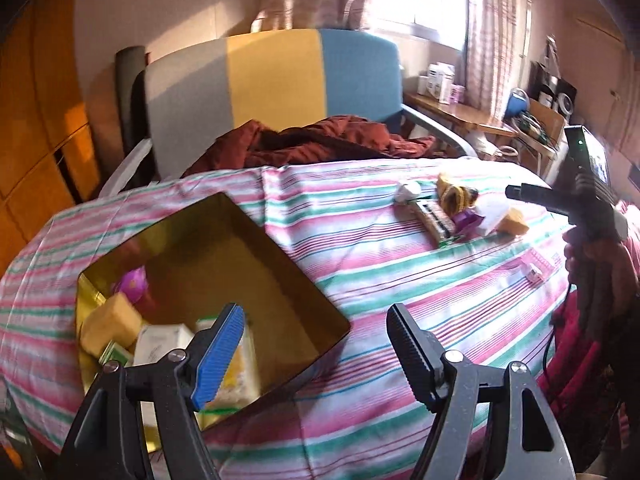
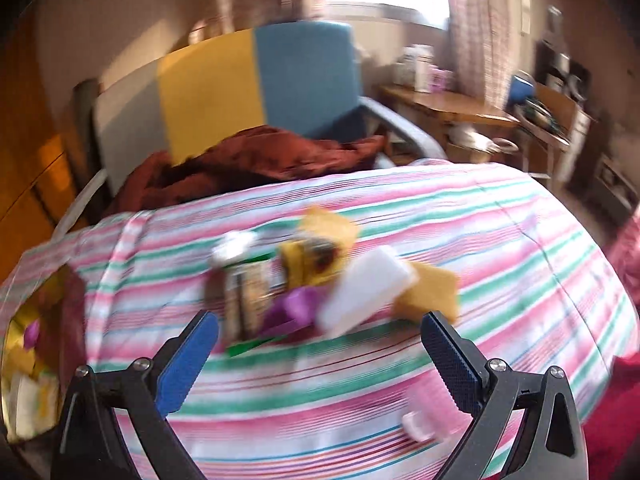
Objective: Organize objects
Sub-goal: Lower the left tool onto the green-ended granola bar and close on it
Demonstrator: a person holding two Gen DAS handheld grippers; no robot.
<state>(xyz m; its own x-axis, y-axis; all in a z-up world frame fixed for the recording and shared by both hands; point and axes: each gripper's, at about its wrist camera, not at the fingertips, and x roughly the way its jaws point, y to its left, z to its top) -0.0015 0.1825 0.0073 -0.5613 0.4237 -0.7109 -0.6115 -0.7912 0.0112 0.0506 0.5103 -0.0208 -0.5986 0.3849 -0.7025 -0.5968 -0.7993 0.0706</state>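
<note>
A gold box (image 1: 256,248) sits open on the striped cloth, holding a yellow sponge (image 1: 110,322), a purple item (image 1: 134,284) and several packets. My left gripper (image 1: 316,336) hangs open just over the box's near right corner, nothing between its fingers. A pile of loose things lies further right: a yellow sponge (image 2: 430,290), a white block (image 2: 364,292), a purple piece (image 2: 294,308), a long packet (image 2: 244,296). My right gripper (image 2: 320,338) is open just before that pile, empty; the view is blurred. In the left wrist view the right gripper's body (image 1: 588,204) shows in a hand at the right edge.
A small pink and white item (image 2: 420,426) lies near the front edge by the right finger. Behind the table stands a chair (image 1: 276,92) with a rust-red cloth (image 1: 312,144) on it. A wooden desk (image 1: 460,114) with clutter is at the back right.
</note>
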